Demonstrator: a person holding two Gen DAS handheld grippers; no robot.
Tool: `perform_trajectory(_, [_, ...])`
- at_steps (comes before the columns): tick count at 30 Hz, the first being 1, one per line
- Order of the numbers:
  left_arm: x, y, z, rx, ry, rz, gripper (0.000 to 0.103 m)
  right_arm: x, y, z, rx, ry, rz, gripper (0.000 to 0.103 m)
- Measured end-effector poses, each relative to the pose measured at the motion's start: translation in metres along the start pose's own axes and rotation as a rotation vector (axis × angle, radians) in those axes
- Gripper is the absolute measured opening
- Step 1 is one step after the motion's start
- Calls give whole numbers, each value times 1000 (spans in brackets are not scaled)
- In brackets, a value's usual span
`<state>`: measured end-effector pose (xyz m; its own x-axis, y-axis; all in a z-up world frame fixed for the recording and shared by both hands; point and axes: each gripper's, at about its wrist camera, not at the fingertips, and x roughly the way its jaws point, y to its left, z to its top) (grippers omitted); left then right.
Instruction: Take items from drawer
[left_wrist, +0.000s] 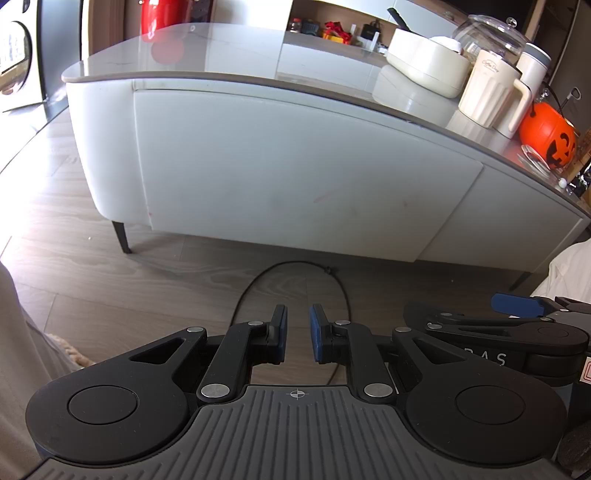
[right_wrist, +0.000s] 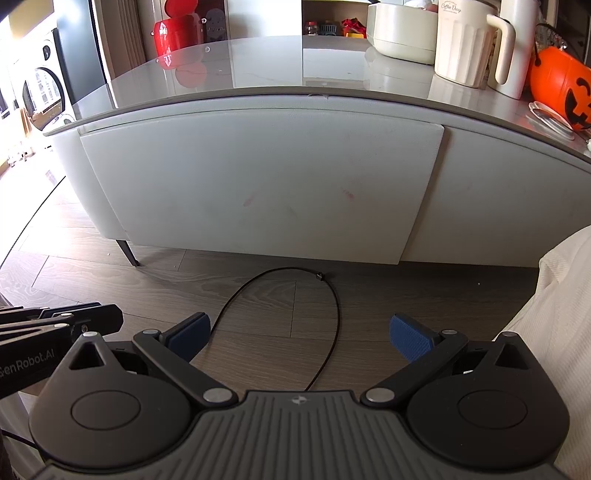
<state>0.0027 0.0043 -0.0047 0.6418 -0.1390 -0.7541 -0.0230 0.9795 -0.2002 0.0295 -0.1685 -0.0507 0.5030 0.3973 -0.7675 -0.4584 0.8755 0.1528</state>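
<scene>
Nothing is coming out yet — the drawer front is sitting flush and closed, ahead of and above both tongs. The left gripper is hovering nearly together on nothing; the right gripper is gaping wide, empty. Contents are staying hidden — no handle is showing.

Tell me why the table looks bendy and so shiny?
In both wrist views the fisheye lens bows the table's straight edge; in the right wrist view the glossy top mirrors the red container, and window glare whitens the floor; the left wrist view shows glare at the left too.
</scene>
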Motion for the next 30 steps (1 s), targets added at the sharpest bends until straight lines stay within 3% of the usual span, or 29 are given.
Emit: perform_trajectory(30, [-1,3,-1,-5,8,-31,16,0,-2,2,18,12,7,103])
